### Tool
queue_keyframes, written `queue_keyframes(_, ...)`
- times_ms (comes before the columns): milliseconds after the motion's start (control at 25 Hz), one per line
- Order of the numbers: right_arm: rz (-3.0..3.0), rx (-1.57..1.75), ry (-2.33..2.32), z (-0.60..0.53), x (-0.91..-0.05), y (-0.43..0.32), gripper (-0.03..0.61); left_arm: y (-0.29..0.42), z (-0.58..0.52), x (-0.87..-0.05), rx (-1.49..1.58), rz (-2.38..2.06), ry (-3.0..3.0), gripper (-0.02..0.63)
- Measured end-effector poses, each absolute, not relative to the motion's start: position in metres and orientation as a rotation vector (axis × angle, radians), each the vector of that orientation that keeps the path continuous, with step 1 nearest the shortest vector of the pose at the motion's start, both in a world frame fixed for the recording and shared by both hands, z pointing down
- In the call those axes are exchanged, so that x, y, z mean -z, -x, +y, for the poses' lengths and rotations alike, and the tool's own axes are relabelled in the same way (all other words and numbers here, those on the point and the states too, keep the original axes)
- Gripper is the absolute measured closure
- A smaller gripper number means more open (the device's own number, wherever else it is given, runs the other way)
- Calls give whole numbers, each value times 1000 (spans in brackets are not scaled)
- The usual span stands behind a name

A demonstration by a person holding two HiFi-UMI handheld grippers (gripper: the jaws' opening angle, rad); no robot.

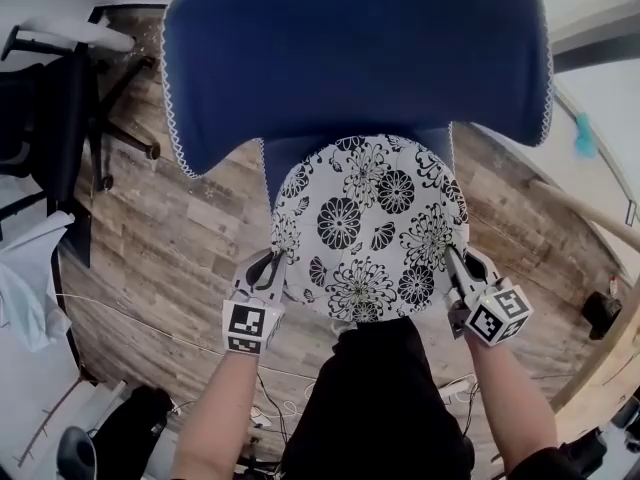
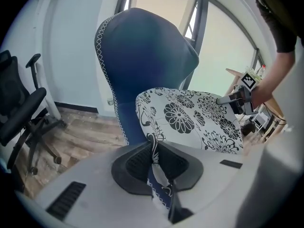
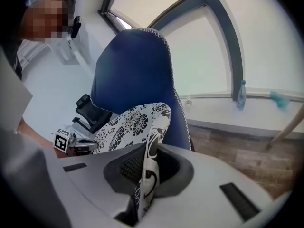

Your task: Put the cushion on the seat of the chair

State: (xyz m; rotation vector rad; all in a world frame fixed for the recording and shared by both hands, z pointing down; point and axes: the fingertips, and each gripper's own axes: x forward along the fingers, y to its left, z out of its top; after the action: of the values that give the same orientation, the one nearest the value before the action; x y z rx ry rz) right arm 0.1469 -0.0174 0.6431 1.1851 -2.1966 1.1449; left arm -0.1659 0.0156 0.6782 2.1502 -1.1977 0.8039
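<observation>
blue chair (image 1: 350,48), tall back; its seat is mostly hidden under the floral cushion (image 1: 370,223), which sits low over it. your left gripper (image 1: 265,268) and right gripper (image 1: 458,266) are each clamped on a thin edge of the cushion. if you release unevenly or too far forward, it may slide off the front.

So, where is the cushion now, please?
The cushion is mid head view, over the seat of the blue chair, held between the left gripper and right gripper.
</observation>
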Motion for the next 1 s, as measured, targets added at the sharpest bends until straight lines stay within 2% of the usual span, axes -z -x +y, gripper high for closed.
queue_keyframes(200,-2207,-1168,-1170,-18,-661,-161,541,170,17,-690,-881,-1234,-2168,584)
queue_keyframes(480,-2227,-1102,-1126,-16,-669,-162,540,176,8,-687,-768,-1240,-2203,582)
queue_keyframes(520,-2241,-1111,-1135,-16,-670,-163,538,179,6,-686,-748,-1257,-2202,566)
queue_keyframes(600,-2256,-1148,-1182,-18,-670,-168,533,184,3,-686,-706,-1271,-2173,473)
queue_keyframes(720,-2205,-1132,-1259,-22,-674,-181,403,196,-1,-685,-665,-1301,-2131,417)
queue_keyframes(760,-2186,-1112,-1276,-23,-674,-185,379,201,-3,-684,-665,-1318,-2125,413)
queue_keyframes(1000,-2140,-1017,-1382,-33,-659,-195,356,216,4,-663,-643,-1332,-2110,410)
